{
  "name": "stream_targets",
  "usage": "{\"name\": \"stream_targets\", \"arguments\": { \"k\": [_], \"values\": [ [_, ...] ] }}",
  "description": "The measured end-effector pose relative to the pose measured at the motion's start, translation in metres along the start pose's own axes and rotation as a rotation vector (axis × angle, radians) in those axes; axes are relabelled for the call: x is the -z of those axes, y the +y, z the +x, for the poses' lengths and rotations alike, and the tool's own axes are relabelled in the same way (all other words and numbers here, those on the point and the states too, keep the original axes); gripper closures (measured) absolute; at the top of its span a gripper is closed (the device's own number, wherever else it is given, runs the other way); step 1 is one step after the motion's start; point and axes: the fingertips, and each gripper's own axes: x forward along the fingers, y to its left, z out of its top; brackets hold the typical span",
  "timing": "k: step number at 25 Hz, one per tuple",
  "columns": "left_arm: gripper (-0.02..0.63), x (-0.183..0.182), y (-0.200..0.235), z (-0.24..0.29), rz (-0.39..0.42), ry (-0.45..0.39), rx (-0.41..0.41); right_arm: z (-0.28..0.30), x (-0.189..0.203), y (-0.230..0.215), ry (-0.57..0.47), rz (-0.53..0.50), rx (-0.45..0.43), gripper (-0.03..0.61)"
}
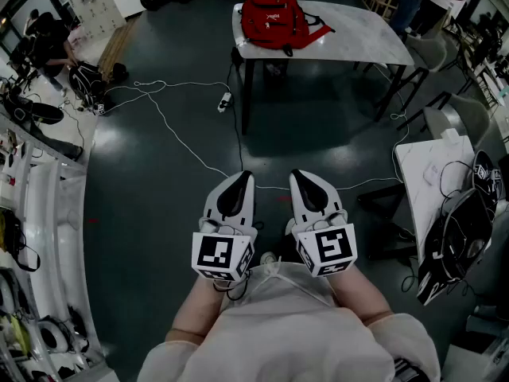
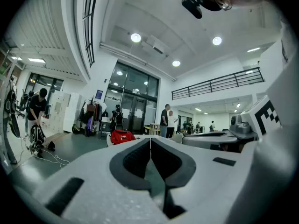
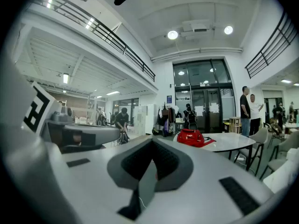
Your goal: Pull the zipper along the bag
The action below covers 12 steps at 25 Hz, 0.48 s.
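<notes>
The red fabric bag (image 1: 274,21) lies on the white marble-topped bench (image 1: 362,38), straight ahead of the person and well apart from both grippers. Its long axis runs across the bench, with a strap trailing off its right end. The left gripper (image 1: 241,180) and right gripper (image 1: 301,177) are side by side near the body. Each has its fingers (image 2: 133,162) pressed together on nothing. Neither looks nearer the bag, so the approach has to come first. Only the head view shows the dark floor (image 1: 159,173) lying before the bag. The gripper views show the bag side-on and small, and no view resolves its zipper.
</notes>
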Motion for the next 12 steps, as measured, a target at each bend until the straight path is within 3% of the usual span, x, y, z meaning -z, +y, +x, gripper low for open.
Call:
{"name": "stream_targets", "arguments": {
  "k": [12],
  "values": [
    [0.594, 0.004, 0.018, 0.014, -0.016, 0.012, -0.017, 0.017, 0.006, -0.006, 0.021, 0.012, 0.002, 0.552]
  ]
}}
